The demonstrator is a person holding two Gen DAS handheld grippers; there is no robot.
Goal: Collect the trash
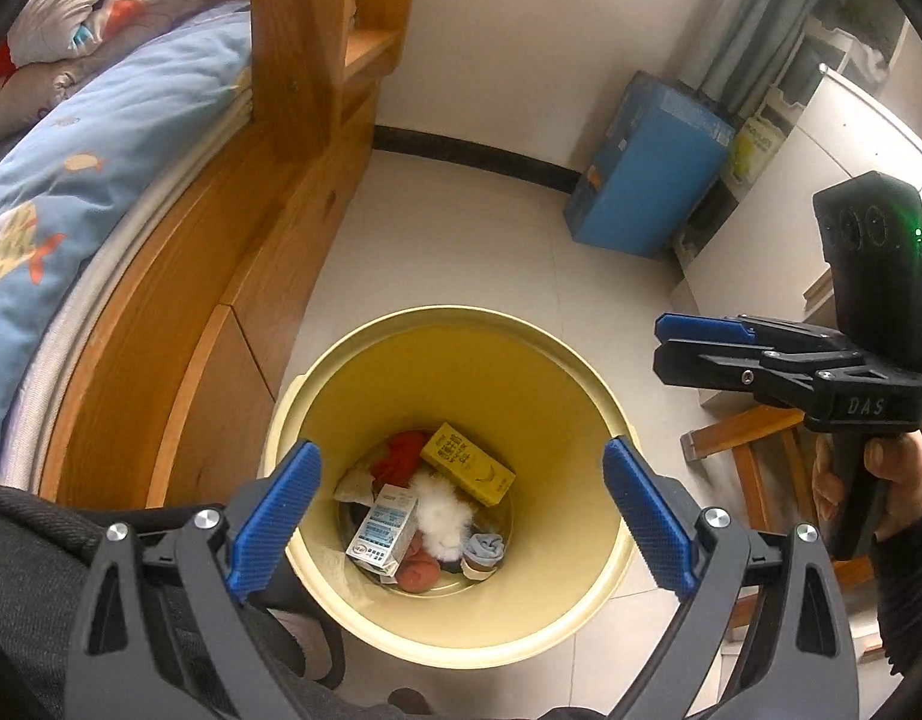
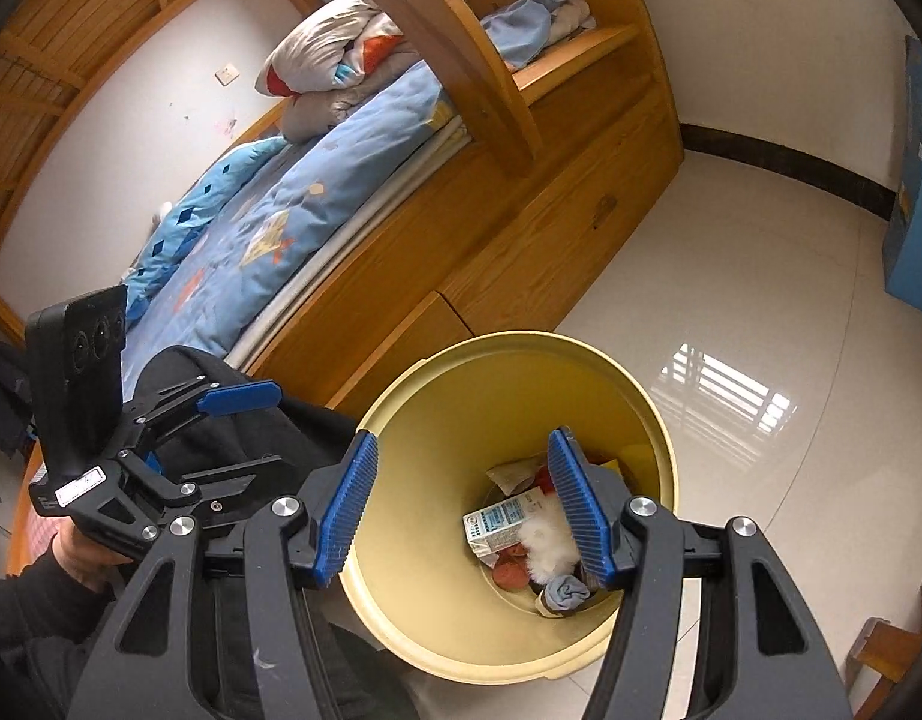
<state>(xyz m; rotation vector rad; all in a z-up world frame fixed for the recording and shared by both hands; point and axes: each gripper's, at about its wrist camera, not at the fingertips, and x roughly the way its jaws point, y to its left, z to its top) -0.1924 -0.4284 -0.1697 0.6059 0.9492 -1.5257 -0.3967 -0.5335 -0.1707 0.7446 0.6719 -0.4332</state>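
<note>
Nearest to me, the left gripper (image 1: 461, 516) hangs over the mouth of the round pale-yellow plastic bin (image 1: 461, 642) with its blue ribbed pads spread wide and nothing between them, which reads as a hand that has let its load fall and has no reason to close. The right gripper (image 2: 463, 510) is poised over the same opening from the other side; seen from its own camera its pads stand apart and empty, though from the left wrist view its fingers look drawn close together side-on, so I judge it open only from its own camera. Both point down into the bin because that is where the trash belongs, and the trash lies heaped on the bottom: a white-and-blue drink carton (image 1: 381, 525) tipped on its side, a yellow carton (image 1: 468, 463) lying aslant above it, a white fluffy tuft (image 1: 440, 519) between them, a crumpled red cloth (image 1: 401, 456), a small light-blue sock (image 1: 483, 547) and reddish round scraps (image 1: 417, 570) under the tuft. The bin stands on the glossy white tiled floor (image 2: 760, 276), just beside the wooden bed frame (image 2: 520, 252), handy for whatever is gathered around the bed. Farther off, a blue patterned quilt (image 2: 293, 198) covers the mattress, and a blue cardboard box (image 1: 646, 174) leans by the far wall. No loose litter shows on the floor in view, so the collecting seems near done.
</note>
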